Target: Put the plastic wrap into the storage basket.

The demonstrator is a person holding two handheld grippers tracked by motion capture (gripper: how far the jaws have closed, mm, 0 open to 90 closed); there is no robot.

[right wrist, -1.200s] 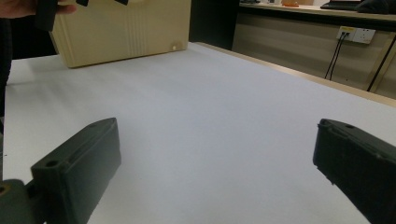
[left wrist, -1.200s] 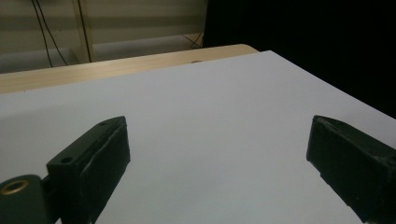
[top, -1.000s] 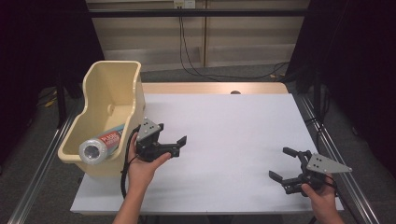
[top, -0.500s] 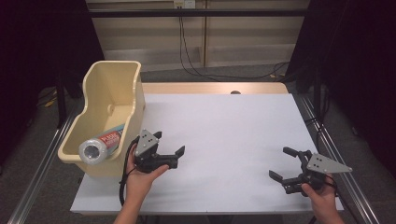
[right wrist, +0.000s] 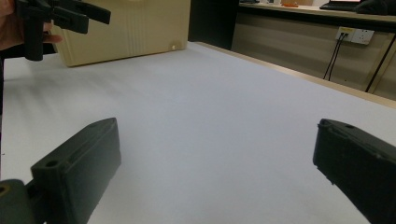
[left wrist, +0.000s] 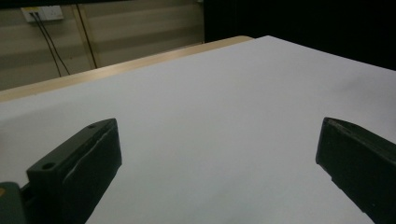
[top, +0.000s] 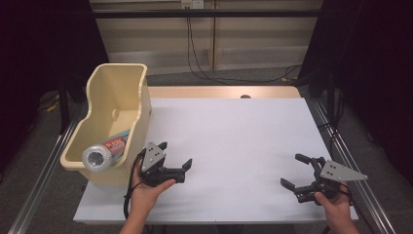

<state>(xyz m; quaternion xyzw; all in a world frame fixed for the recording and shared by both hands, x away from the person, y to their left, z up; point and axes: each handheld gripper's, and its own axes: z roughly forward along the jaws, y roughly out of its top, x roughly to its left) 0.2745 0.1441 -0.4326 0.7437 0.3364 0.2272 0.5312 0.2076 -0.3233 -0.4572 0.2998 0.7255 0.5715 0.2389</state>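
My left gripper [top: 175, 154] is held in a hand near the table's front left, just right of the cream bin [top: 117, 95]. It stands open with nothing between its jaws, and in the left gripper view [left wrist: 219, 154] only bare white table lies ahead. A plastic bottle [top: 104, 152] with a red and blue label lies in the near end of the bin. My right gripper [top: 291, 170] sits low at the front right, open and empty, as its own view [right wrist: 217, 154] confirms. That view also has the left gripper [right wrist: 60, 14] and the bin [right wrist: 135, 28] at the far left.
The white table top [top: 234, 131] spreads between the two grippers. A wooden strip [top: 219, 91] runs along its far edge, with metal rails on both sides. Cables hang down the wall behind.
The left gripper has drawn back toward the near edge and slightly right, away from the bin. The right gripper has stayed put.
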